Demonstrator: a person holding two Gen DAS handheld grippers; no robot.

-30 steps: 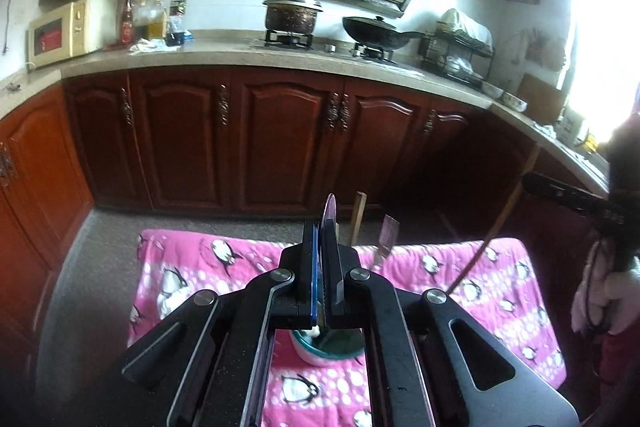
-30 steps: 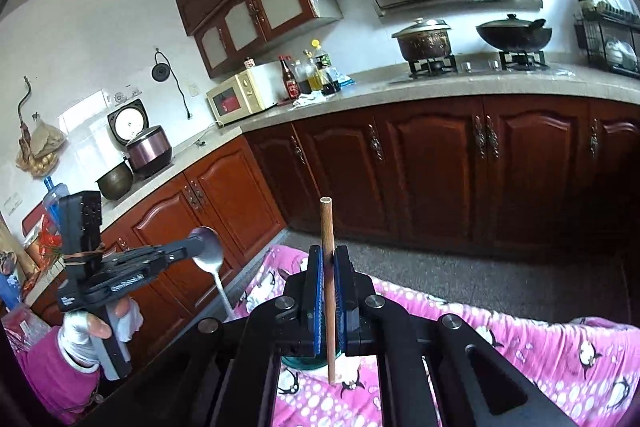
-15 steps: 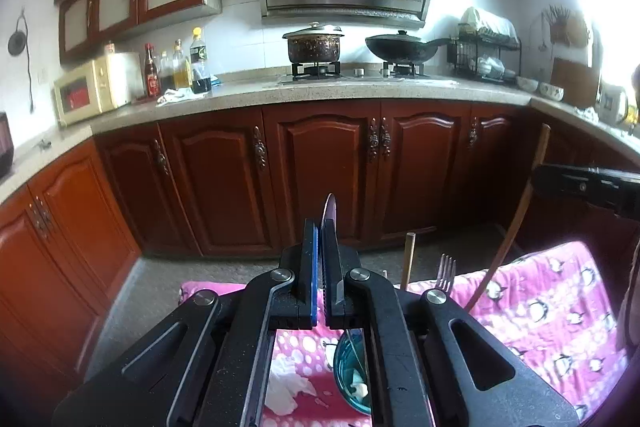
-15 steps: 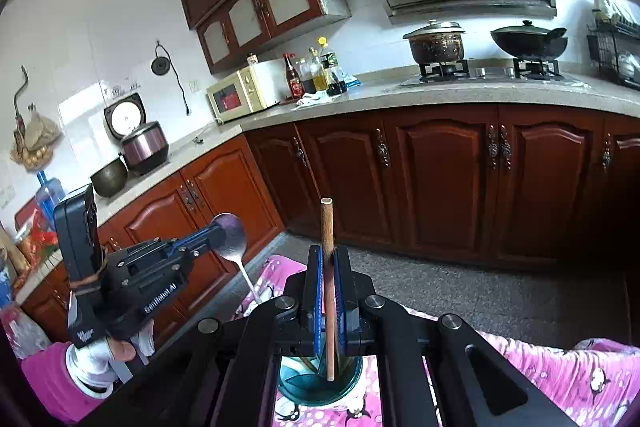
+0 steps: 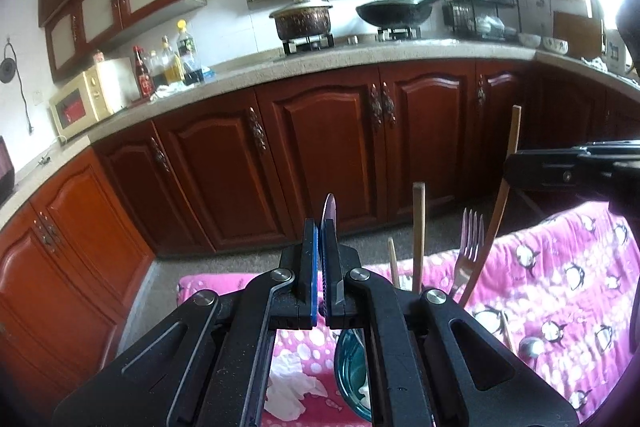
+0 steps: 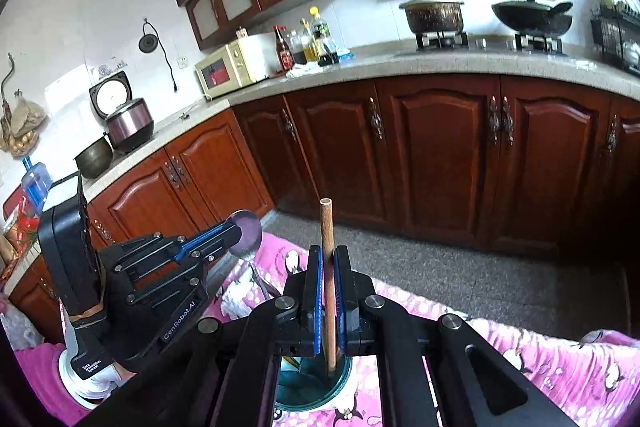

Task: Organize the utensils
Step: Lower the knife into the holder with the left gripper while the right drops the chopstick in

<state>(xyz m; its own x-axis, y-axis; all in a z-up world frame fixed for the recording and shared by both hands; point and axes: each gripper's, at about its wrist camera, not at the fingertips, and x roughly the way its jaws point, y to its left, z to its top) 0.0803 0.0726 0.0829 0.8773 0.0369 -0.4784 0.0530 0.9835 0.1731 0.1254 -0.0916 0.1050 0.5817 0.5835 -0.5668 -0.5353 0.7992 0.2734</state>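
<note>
My left gripper [image 5: 320, 227] is shut on a metal spoon [image 5: 329, 210], seen edge-on above the fingertips. The right wrist view shows that left gripper [image 6: 236, 229] from the side, with the spoon [image 6: 245, 231] bowl up and its handle slanting down towards the teal cup [image 6: 312, 385]. My right gripper [image 6: 328, 253] is shut on a wooden chopstick [image 6: 327, 227] whose lower end sits over the cup's mouth. From the left wrist, the right gripper [image 5: 518, 175] holds that slanted chopstick [image 5: 505, 187]. A fork [image 5: 470, 239] and another wooden stick [image 5: 418, 227] stand in the cup [image 5: 350, 367].
The cup rests on a table with a pink penguin cloth [image 5: 560, 287]. A crumpled white tissue [image 5: 294, 387] lies left of the cup, and a spoon [image 5: 528, 347] lies on the cloth to its right. Dark wooden kitchen cabinets [image 5: 328, 147] run behind the table.
Both grippers have sunk towards the cup with their utensils still held. The chopstick's lower end now reaches the cup's mouth, and the spoon has come closer to the cup.
</note>
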